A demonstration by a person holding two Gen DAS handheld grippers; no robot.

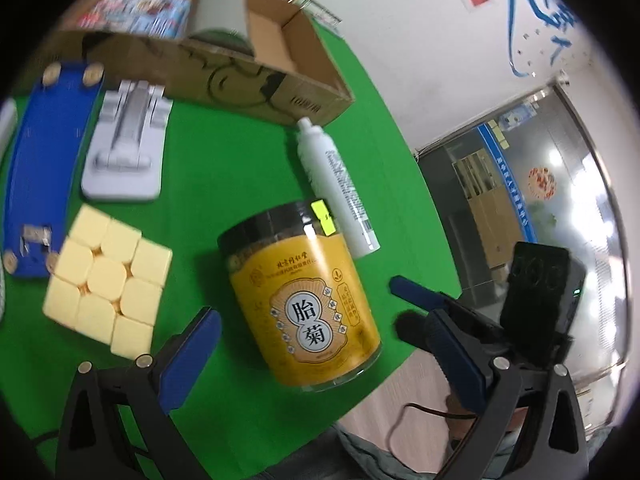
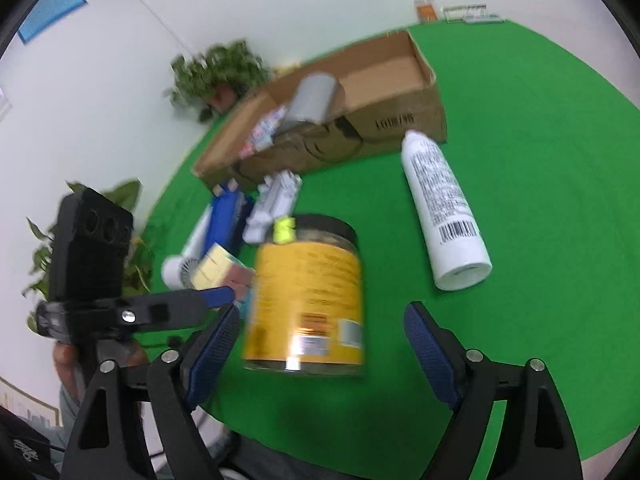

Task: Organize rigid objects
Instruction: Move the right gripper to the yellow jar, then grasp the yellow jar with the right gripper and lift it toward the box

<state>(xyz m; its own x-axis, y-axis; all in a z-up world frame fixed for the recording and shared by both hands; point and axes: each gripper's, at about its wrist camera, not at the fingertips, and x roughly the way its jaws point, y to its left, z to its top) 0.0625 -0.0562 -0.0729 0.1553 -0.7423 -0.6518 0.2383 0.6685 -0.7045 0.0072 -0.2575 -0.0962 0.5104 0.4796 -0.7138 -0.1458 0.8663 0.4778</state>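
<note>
A yellow-labelled jar (image 1: 308, 300) with a black lid lies on the green table (image 1: 224, 160), between the open fingers of my left gripper (image 1: 324, 352). It also shows in the right wrist view (image 2: 308, 300), just ahead of my open, empty right gripper (image 2: 320, 344). A white bottle (image 1: 340, 184) lies beside the jar; it also shows in the right wrist view (image 2: 444, 208). A pale yellow puzzle cube (image 1: 108, 284), a white stand (image 1: 128, 140) and a blue case (image 1: 44, 160) lie to the left. An open cardboard box (image 1: 240, 68) holds a grey roll (image 1: 220, 12) and a printed packet (image 1: 136, 8).
The table edge (image 1: 400, 364) runs close to the jar on the right, with floor beyond. The right gripper shows in the left wrist view (image 1: 480, 320). A white fan (image 2: 180, 268) lies by the cube. Potted plants (image 2: 216, 76) stand at the far table edge by the wall.
</note>
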